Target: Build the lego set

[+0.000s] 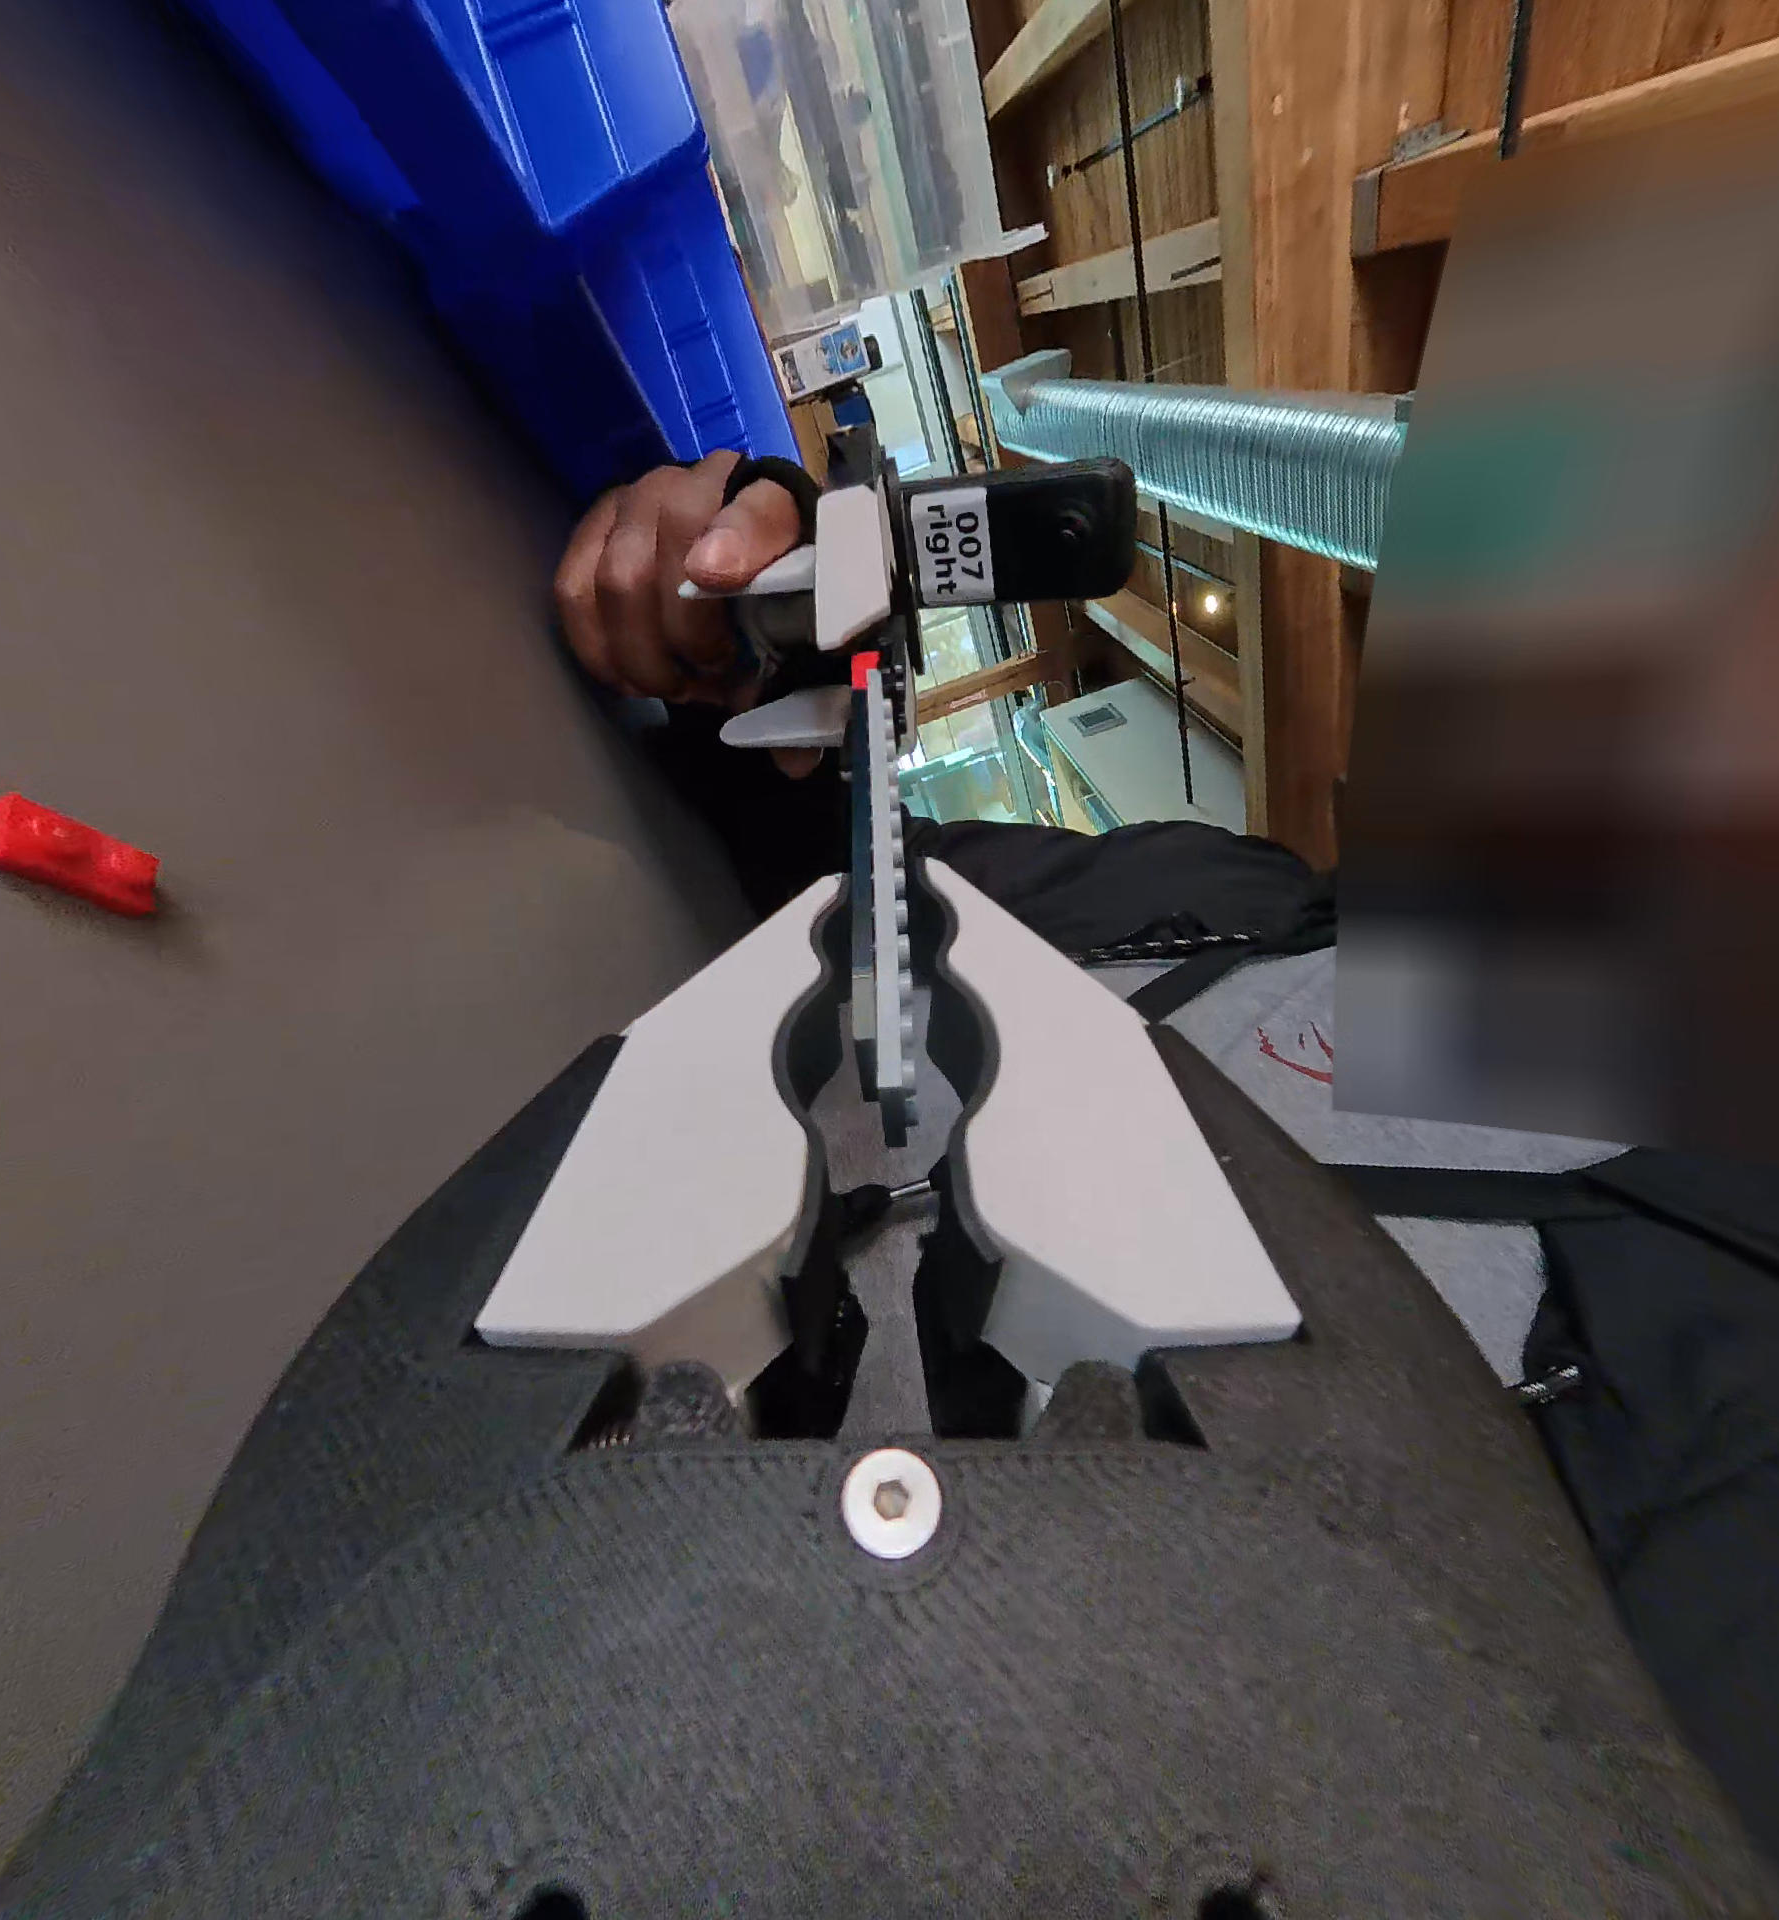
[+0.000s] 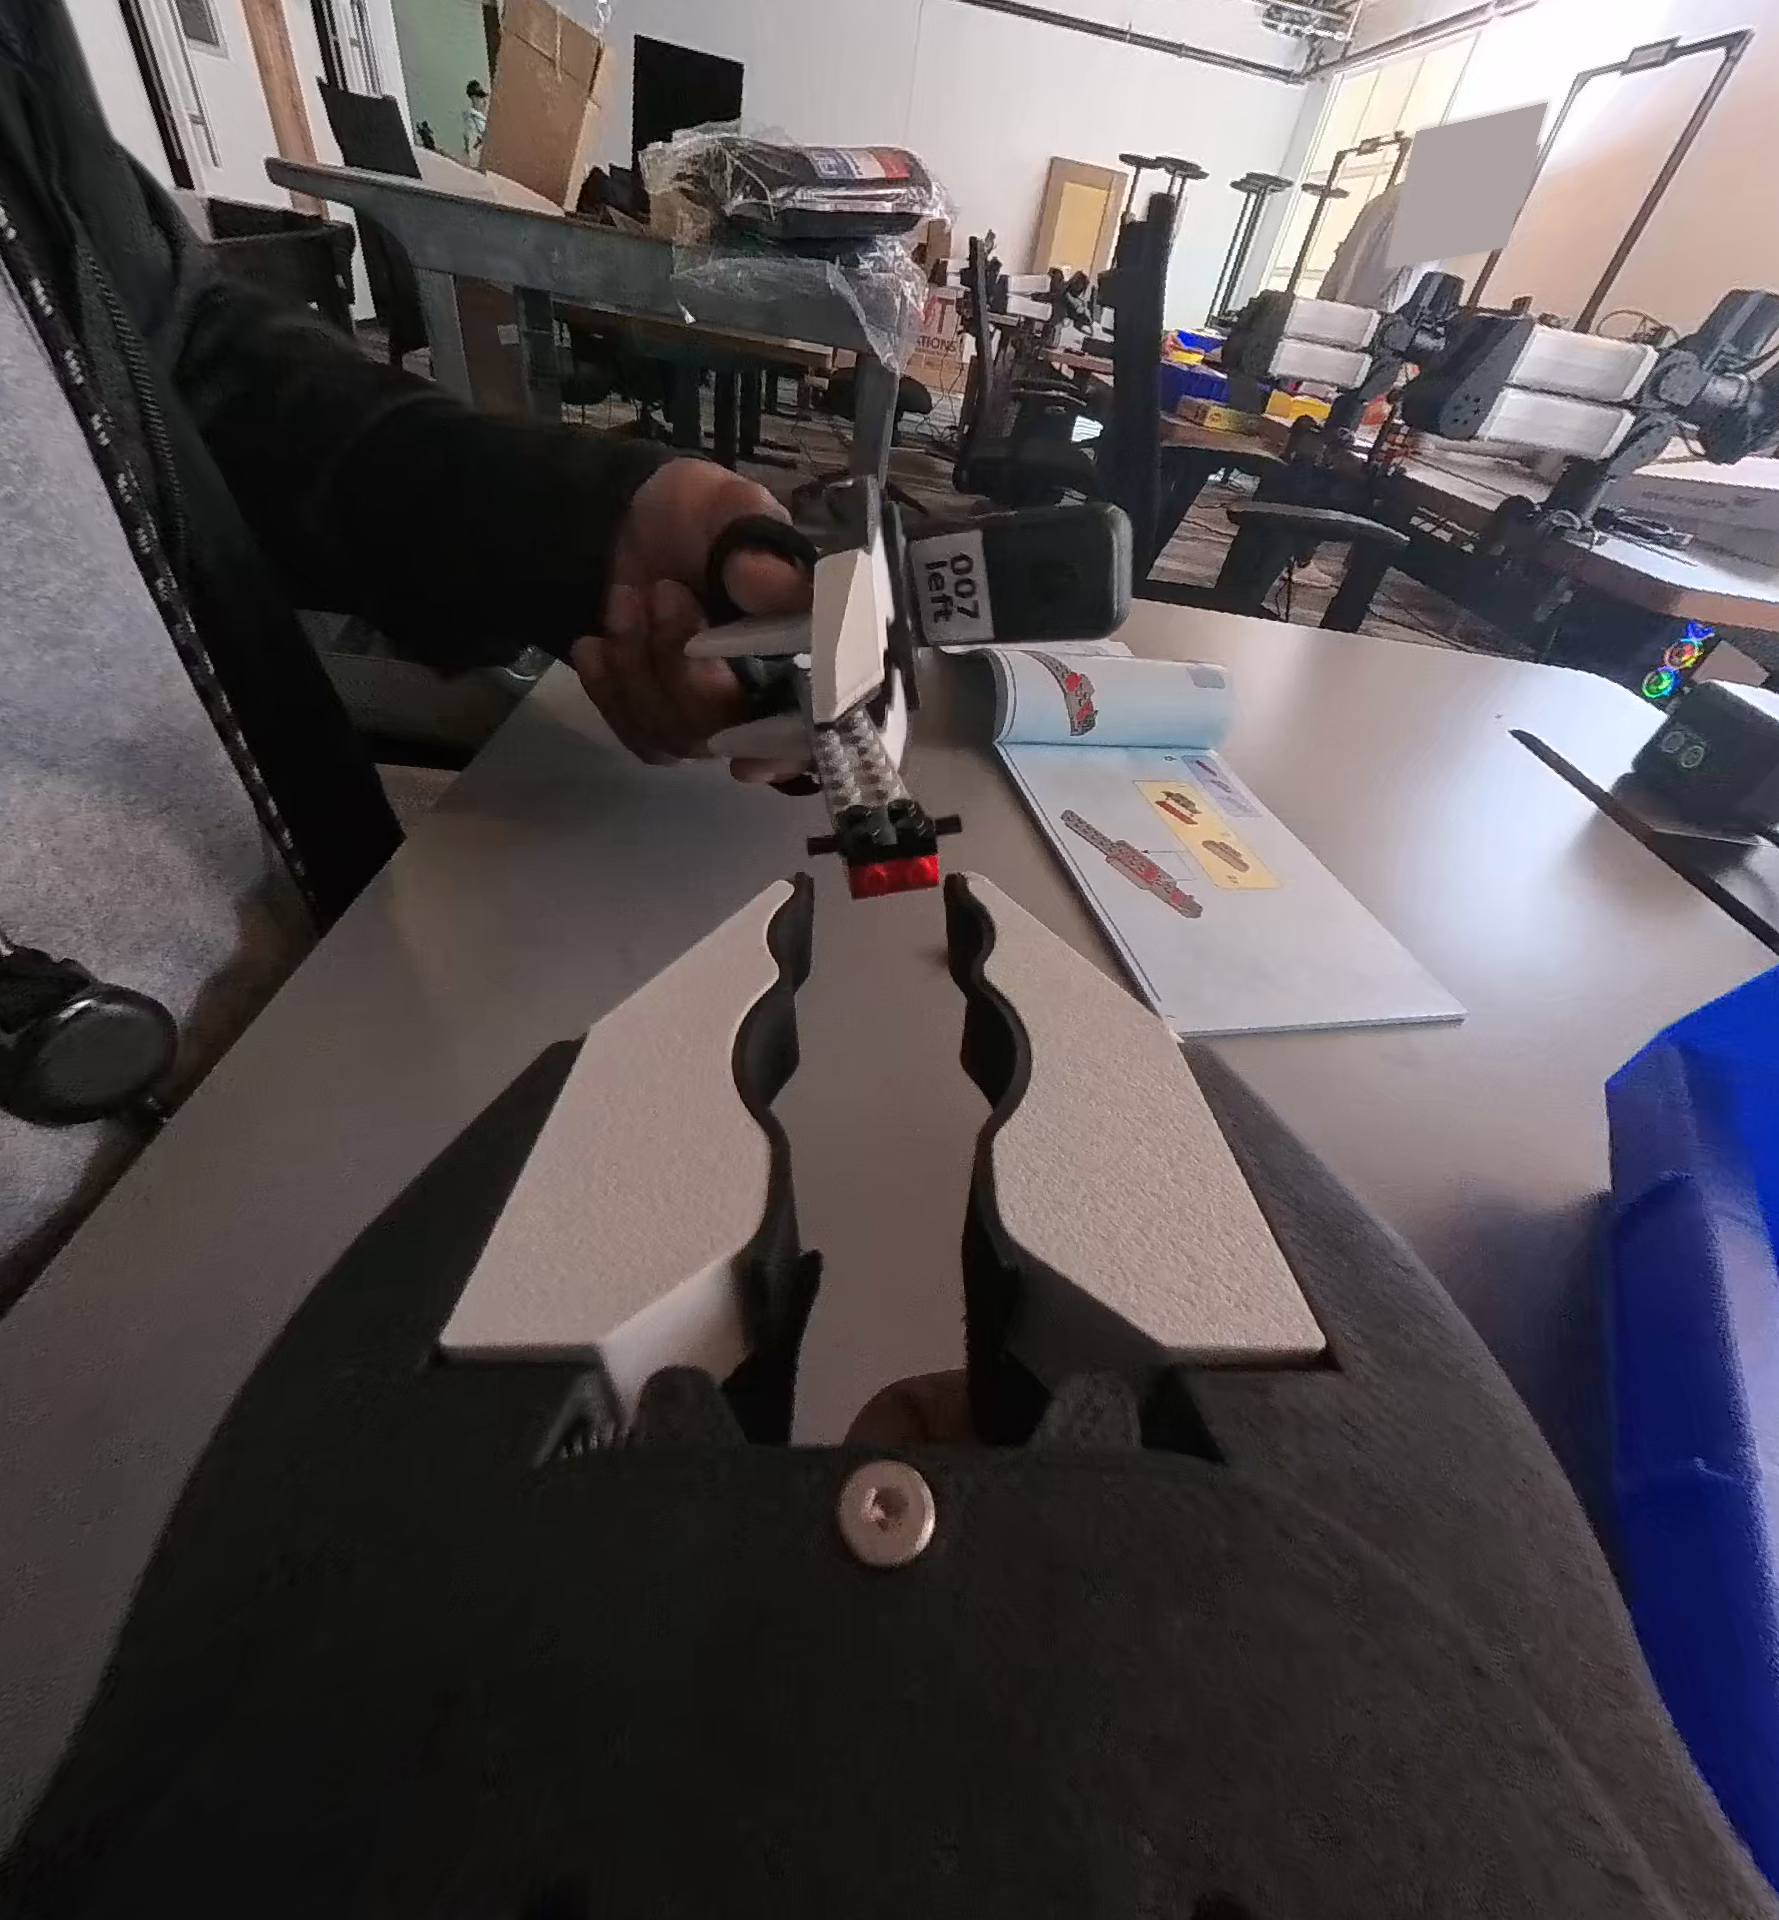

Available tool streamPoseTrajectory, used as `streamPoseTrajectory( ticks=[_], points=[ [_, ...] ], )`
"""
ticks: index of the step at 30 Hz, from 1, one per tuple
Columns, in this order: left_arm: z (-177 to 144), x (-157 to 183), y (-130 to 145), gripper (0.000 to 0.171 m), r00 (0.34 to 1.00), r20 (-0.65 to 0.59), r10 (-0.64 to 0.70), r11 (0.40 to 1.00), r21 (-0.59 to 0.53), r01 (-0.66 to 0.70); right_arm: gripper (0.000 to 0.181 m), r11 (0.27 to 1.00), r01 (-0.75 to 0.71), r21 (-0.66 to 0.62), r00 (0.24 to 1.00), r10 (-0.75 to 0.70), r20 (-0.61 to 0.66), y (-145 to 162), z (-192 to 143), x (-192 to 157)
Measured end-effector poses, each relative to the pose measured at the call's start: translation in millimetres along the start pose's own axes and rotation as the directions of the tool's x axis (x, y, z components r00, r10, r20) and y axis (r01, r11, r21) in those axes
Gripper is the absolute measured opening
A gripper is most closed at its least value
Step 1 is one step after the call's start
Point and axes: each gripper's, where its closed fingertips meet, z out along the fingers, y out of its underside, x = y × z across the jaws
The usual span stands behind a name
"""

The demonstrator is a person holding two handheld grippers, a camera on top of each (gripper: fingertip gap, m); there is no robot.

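Note:
My left gripper (image 1: pixel 885 909) is shut on a long grey lego plate assembly (image 1: pixel 880 935), held edge-on and off the table. The assembly's far end carries black pieces and a red brick (image 2: pixel 893 878). My right gripper (image 2: pixel 877 904) is open and faces that end, with its fingertips (image 2: pixel 797 904) just short of the red brick on either side. In the left wrist view the right gripper (image 1: pixel 833 665) shows farther off, held by a hand. The left gripper also shows in the right wrist view (image 2: pixel 864 717). A loose red brick (image 1: pixel 67 854) lies on the grey table (image 1: pixel 241 1039).
An open instruction booklet (image 2: pixel 1207 831) lies on the table to the right of the grippers. A blue bin (image 2: pixel 1737 1247) stands at the near right and also shows in the left wrist view (image 1: pixel 573 208). A small black device (image 2: pixel 1737 758) sits at the far right. Left tips to right tips: about 5 cm.

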Motion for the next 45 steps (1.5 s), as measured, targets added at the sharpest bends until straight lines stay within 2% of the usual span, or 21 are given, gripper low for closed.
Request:
streamPoseTrajectory(
  ticks=[9,12,15,18,23,25,28,31,34,39,43,45],
  points=[
    [1,-3,-2,0.009,1.0,0.024,0.007,1.0,-0.024,-0.007,0.02,1.0,0.001,0.003,1.0,-0.001,0.005,-1,1,-2],
    [-5,2,-11,0.03,0.995,0.046,0.093,0.996,-0.002,-0.093,0.02,0.999,-0.024,0.025,1.0,0.025,-0.016,-4,-1,3],
    [-18,1,-24,0.047,0.959,0.151,0.239,0.97,0.013,-0.244,0.02,0.998,-0.05,0.039,0.997,0.052,-0.051,-5,-5,13],
    [-33,-7,-37,0.052,0.896,0.274,0.35,0.93,0.015,-0.368,0.019,0.996,-0.073,0.043,0.993,0.077,-0.094,-3,-9,23],
    [-47,-30,-47,0.053,0.781,0.449,0.434,0.882,-0.036,-0.47,0.019,0.991,-0.114,0.071,0.982,0.124,-0.146,-4,-17,38],
    [-49,-45,-44,0.052,0.717,0.518,0.466,0.869,-0.115,-0.481,0.019,0.989,-0.127,0.079,0.977,0.138,-0.161,-4,-20,42],
    [-53,-68,-39,0.044,0.571,0.614,0.545,0.827,-0.28,-0.488,0.019,0.985,-0.142,0.093,0.973,0.157,-0.172,-5,-22,46],
    [-52,-81,-37,0.035,0.434,0.637,0.637,0.758,-0.418,-0.501,0.019,0.982,-0.154,0.107,0.97,0.171,-0.171,-6,-23,47],
    [-52,-89,-36,0.031,0.336,0.627,0.702,0.698,-0.513,-0.501,0.019,0.979,-0.167,0.118,0.968,0.186,-0.169,-7,-25,49],
    [-51,-97,-32,0.03,0.278,0.597,0.753,0.647,-0.592,-0.481,0.019,0.974,-0.185,0.133,0.964,0.206,-0.168,-8,-27,51],
    [-53,-99,-32,0.015,0.23,0.577,0.784,0.608,-0.635,-0.477,0.019,0.971,-0.194,0.14,0.962,0.217,-0.164,-8,-27,51],
    [-51,-98,-30,0.015,0.24,0.561,0.792,0.599,-0.64,-0.482,0.019,0.97,-0.195,0.143,0.963,0.218,-0.161,-9,-26,50]
  ],
)
